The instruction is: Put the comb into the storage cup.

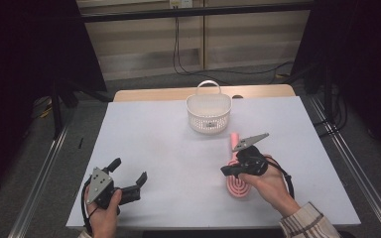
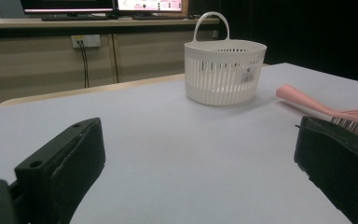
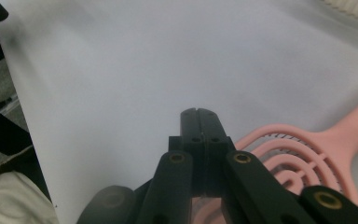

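Observation:
A pink hairbrush [image 1: 236, 188] lies on the white table [image 1: 154, 134], its handle pointing toward a white slatted basket [image 1: 208, 118] with a loop handle. My right gripper [image 1: 226, 171] hovers over the brush head, pointing left. In the right gripper view the right gripper [image 3: 199, 115] is shut, its jaws pressed together with nothing between them, and the brush [image 3: 289, 156] lies just beside and below them. My left gripper [image 1: 129, 172] rests near the front left corner, open and empty. In the left gripper view the left gripper [image 2: 198, 140] faces the basket [image 2: 223, 74] and the brush [image 2: 303, 100].
The basket stands at the back middle of the table. A wooden strip [image 1: 149, 94] runs along the far edge. Cables [image 1: 178, 54] hang down the wall behind. Metal rails [image 1: 39, 178] flank the table on both sides. The person's sleeve [image 1: 307, 223] enters at the bottom right.

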Motion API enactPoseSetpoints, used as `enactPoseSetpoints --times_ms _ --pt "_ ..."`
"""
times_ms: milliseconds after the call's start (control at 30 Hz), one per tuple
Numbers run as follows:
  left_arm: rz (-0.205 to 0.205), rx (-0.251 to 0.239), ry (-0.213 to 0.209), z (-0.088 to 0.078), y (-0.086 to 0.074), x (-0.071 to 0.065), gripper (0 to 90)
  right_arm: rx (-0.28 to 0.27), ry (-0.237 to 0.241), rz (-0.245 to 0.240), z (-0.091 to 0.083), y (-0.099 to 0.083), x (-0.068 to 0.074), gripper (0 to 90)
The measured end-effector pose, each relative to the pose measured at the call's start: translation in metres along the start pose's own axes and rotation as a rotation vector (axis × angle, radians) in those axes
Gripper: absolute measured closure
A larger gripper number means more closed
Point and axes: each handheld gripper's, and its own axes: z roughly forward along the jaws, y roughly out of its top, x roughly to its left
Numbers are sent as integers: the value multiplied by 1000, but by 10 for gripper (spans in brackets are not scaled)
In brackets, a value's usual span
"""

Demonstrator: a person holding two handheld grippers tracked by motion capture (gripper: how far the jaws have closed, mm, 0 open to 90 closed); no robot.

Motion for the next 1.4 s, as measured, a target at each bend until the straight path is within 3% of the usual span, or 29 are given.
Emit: enactPoseSetpoints --times_ms 200,900,1400 --pt "-4 -1 -1 0 0 0 20 39 -9 -35 5 0 6 900" --pt "2 6 0 1 0 0 20 134 20 -32 20 -4 8 900" --pt "6 -3 -3 0 0 0 20 151 40 -32 18 -8 7 900"
